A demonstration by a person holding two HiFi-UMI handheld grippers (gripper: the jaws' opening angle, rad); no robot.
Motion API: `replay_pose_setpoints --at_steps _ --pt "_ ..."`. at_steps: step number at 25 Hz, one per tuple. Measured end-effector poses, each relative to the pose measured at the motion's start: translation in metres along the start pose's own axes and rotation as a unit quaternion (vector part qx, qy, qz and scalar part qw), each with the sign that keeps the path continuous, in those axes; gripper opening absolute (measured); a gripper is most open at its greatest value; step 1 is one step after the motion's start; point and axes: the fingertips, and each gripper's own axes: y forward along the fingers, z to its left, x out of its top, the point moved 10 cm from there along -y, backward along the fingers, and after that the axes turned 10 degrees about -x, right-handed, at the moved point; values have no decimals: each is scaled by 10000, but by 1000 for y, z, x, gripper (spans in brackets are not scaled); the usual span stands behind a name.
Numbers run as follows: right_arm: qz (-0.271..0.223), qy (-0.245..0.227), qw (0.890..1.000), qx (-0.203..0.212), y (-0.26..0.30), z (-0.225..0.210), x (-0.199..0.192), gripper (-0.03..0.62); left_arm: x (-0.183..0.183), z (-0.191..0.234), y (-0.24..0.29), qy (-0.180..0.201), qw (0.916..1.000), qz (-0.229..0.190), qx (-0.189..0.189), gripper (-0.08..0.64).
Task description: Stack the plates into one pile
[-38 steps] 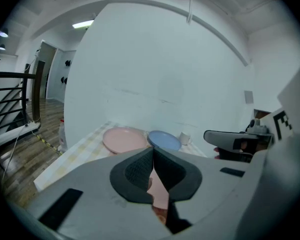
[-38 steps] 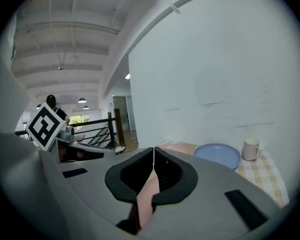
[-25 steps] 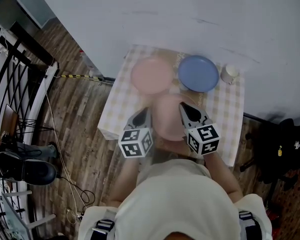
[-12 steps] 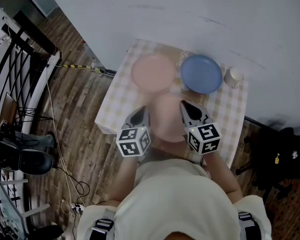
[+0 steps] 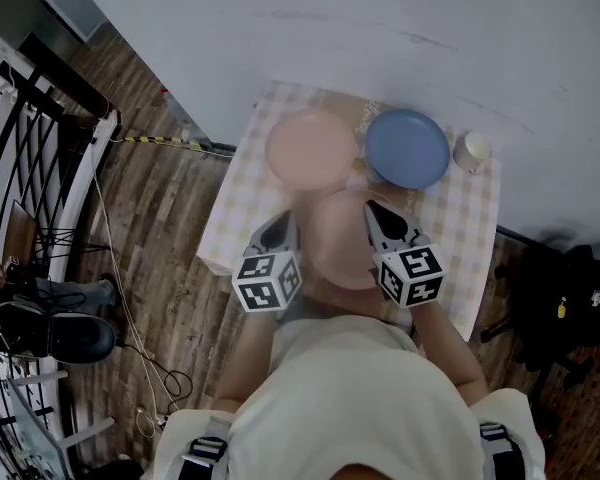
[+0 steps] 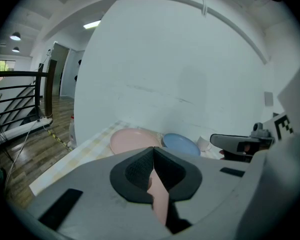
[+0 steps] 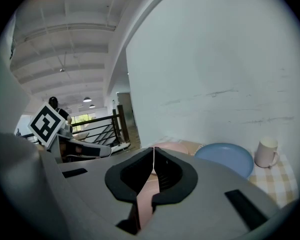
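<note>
Far plate (image 5: 311,148), upper centre: we see pale pink.
Blue plate (image 5: 408,148), to its right: mid blue.
Near plate (image 5: 342,240), centre of frame: the same pale pink, blurred.
Cup (image 5: 473,150), upper right: cream-white.
Tablecloth (image 5: 242,196): pale yellow and white check.
Floor (image 5: 165,233), left: brown wood planks.
Wall (image 5: 280,28), top: plain grey-white.
Left gripper (image 5: 283,223) and right gripper (image 5: 373,211): we see grey bodies, with white cubes bearing black square markers.

Indoor room — railing (image 5: 65,76), plank floor (image 5: 160,228)
</note>
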Motion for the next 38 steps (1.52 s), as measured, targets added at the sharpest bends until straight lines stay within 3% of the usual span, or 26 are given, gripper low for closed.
replay_pose_setpoints --at_steps 21,38 --pt "251 196 9957 -874 84 31 6 2 48 98 42 200 9970 468 -582 4" --pt "558 259 9830 -1732 136 18 -10 2 61 160 100 361 9909 961 -870 5"
